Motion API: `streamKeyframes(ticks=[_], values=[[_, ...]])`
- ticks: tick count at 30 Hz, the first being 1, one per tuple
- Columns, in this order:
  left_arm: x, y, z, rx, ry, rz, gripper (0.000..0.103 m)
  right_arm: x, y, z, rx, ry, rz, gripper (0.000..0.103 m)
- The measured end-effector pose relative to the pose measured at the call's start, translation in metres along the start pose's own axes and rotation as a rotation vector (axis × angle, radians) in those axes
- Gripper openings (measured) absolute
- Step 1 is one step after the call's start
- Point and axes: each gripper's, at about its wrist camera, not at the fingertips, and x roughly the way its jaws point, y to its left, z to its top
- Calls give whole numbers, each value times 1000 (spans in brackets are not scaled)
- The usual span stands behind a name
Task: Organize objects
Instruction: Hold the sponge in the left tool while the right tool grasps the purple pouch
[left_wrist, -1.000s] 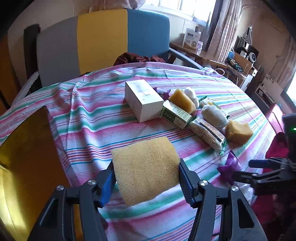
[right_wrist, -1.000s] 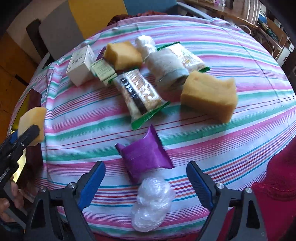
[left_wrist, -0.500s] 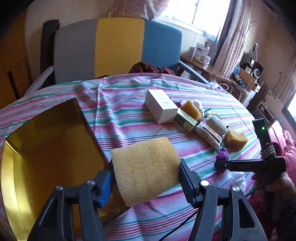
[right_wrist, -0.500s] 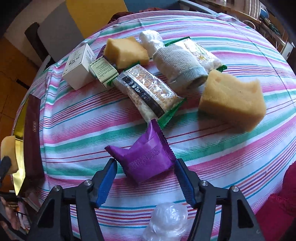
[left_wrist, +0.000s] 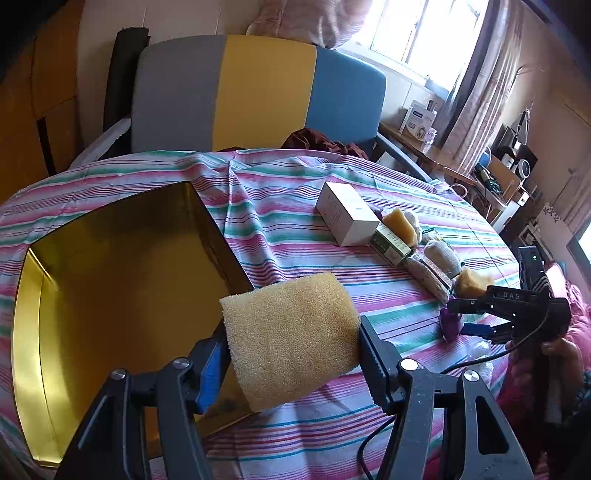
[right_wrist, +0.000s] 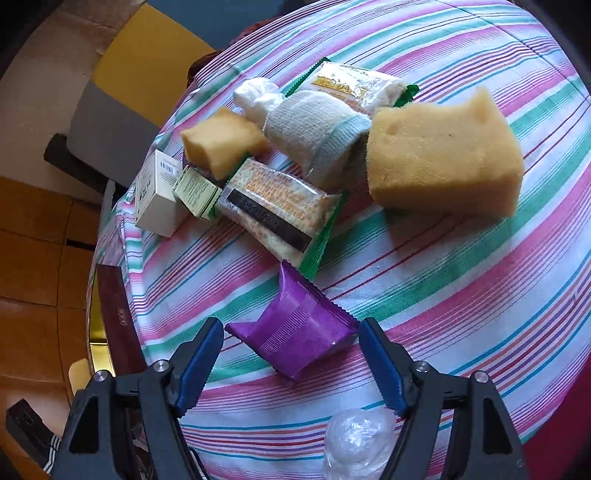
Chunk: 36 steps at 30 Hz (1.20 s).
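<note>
My left gripper (left_wrist: 291, 343) is shut on a yellow sponge (left_wrist: 284, 314) and holds it in the air over the near right edge of an open gold tin box (left_wrist: 110, 266). In the right wrist view, a purple snack packet (right_wrist: 295, 328) lies on the striped tablecloth (right_wrist: 461, 295) between the jaws of my right gripper (right_wrist: 290, 334). Those jaws are opening; the blue pads (right_wrist: 376, 354) flank the packet without pressing it. The left wrist view shows the right gripper (left_wrist: 456, 317) low over the purple packet (left_wrist: 448, 325), held by a hand.
Behind the packet lie a large yellow sponge (right_wrist: 443, 155), a rolled cloth (right_wrist: 317, 136), snack packets (right_wrist: 277, 210), a smaller sponge (right_wrist: 221, 144), a green carton (right_wrist: 195, 192) and a white box (right_wrist: 155, 195). A plastic wad (right_wrist: 358, 443) lies near me. A chair (left_wrist: 258, 92) stands behind the table.
My left gripper carried the sponge left, bringing the gold box into full view beneath it. My right gripper moved forward around the purple packet, narrowed, then widened again, and rolled.
</note>
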Motion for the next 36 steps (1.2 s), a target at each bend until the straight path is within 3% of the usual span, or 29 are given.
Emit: streamKeyframes(ticks=[6,10,12,21,25,28,30,32,36], values=[[-2,0,-6,2,3,-6,65,-3,5,4,-13,-28,-34,77],[-3,2,-8,-3,7,-9,65,-4,30,-2,-232,-69,-113,76],[-3,3,-9,-7,7,-8,65,0,39,-7,-279,-56,-113,76],[-4,6,-13,-20,8,-6,65,2,20,-3,-162,-17,-114,76],[-4,6,-13,-19,8,-8,65,2,28,-5,-187,-21,-97,76],[-4,5,-13,-17,7,-9,65,7,39,-11,-253,-15,-142,76],[-4,5,-13,-19,8,-7,65,10,46,-16,-312,-22,-187,63],[-3,5,-14,-22,10,-5,65,12,49,-19,-342,-26,-237,36],[-2,7,-15,-23,12,-3,65,13,46,-19,-350,-21,-264,35]])
